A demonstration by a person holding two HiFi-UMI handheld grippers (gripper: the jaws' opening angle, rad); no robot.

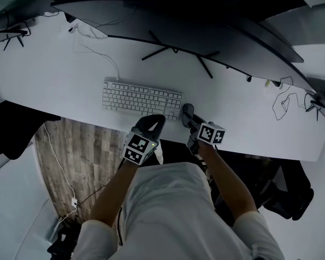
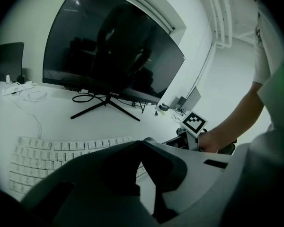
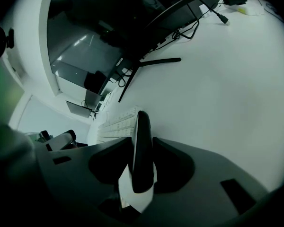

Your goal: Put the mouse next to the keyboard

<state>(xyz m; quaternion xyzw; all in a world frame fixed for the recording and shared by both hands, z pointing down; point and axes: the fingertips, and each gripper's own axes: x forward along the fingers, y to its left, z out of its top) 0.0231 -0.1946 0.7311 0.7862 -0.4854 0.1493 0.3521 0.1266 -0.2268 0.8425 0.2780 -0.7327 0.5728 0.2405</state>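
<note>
Holding one mouse (image 3: 142, 126) in right gripper (image 3: 143, 149); one keyboard (image 1: 142, 99) alongside.

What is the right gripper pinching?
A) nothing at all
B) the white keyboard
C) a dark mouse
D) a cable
C: in the right gripper view, the jaws of the right gripper press on both sides of the dark mouse, near the end of the white keyboard.

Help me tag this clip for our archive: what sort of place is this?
Probably an office workstation: a long white desk, a wide curved monitor on a stand, and a white keyboard, with cables trailing along the desk's back.
</note>
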